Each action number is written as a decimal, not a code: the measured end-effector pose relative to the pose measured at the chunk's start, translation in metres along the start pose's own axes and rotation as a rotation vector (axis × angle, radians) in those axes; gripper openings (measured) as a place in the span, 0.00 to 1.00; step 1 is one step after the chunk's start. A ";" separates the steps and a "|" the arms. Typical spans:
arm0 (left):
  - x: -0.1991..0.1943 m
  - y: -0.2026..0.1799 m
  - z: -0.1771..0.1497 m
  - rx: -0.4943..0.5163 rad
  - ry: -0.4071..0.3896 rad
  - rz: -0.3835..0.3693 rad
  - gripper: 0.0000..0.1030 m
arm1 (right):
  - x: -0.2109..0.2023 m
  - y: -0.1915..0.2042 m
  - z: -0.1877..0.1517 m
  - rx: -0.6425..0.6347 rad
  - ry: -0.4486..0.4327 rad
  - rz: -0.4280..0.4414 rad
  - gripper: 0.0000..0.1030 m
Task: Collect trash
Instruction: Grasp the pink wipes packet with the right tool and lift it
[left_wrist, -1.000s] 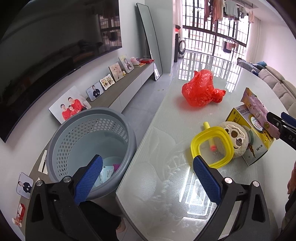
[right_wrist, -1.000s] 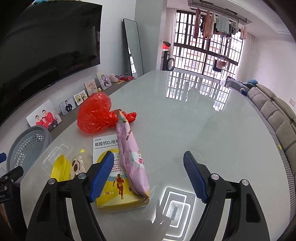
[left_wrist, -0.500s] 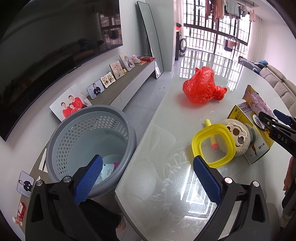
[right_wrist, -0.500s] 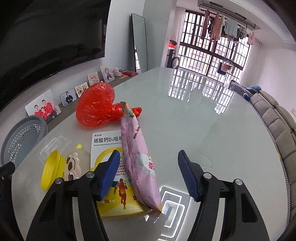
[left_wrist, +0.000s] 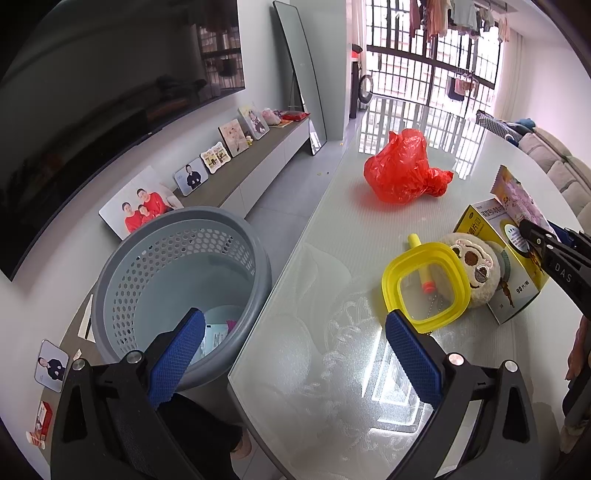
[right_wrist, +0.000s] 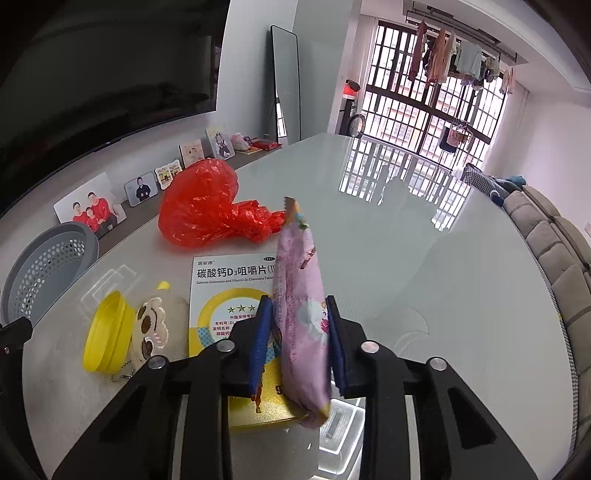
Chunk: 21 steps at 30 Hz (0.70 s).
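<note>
My right gripper (right_wrist: 299, 334) is shut on a pink snack wrapper (right_wrist: 301, 295) that lies on top of a yellow and white tablet box (right_wrist: 229, 291); the wrapper also shows in the left wrist view (left_wrist: 517, 199). A crumpled red plastic bag (right_wrist: 207, 206) lies farther back on the glass table (right_wrist: 424, 258). My left gripper (left_wrist: 291, 354) is open and empty, over the table's near edge, beside a grey perforated bin (left_wrist: 177, 266) that stands on the floor with some papers inside. The right gripper's tip shows in the left wrist view (left_wrist: 543, 243).
A yellow lid (left_wrist: 424, 284) and a round plush monkey toy (left_wrist: 476, 266) lie next to the box. Photo frames (left_wrist: 144, 210) line a low cabinet under a wall TV. A sofa (right_wrist: 554, 243) runs along the table's right side.
My right gripper has moved forward and closed its jaws on the pink wrapper. My left gripper has stayed open and nearly still by the bin.
</note>
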<state>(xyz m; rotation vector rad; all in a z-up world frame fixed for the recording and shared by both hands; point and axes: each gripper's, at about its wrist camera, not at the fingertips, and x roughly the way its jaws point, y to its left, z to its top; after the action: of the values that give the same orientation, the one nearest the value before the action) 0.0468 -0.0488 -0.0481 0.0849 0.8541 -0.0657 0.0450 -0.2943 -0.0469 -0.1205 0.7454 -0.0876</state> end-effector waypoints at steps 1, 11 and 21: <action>0.000 0.000 0.000 0.000 0.001 0.000 0.93 | -0.001 -0.001 0.000 0.003 -0.001 0.002 0.25; -0.004 -0.014 0.000 0.024 -0.005 -0.032 0.93 | -0.035 -0.005 -0.007 0.037 -0.050 0.039 0.23; 0.008 -0.043 0.005 0.046 0.019 -0.090 0.94 | -0.060 -0.011 -0.035 0.079 -0.060 0.033 0.23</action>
<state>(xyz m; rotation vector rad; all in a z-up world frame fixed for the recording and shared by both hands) 0.0521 -0.0924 -0.0528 0.0906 0.8754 -0.1695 -0.0233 -0.3003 -0.0305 -0.0358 0.6833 -0.0814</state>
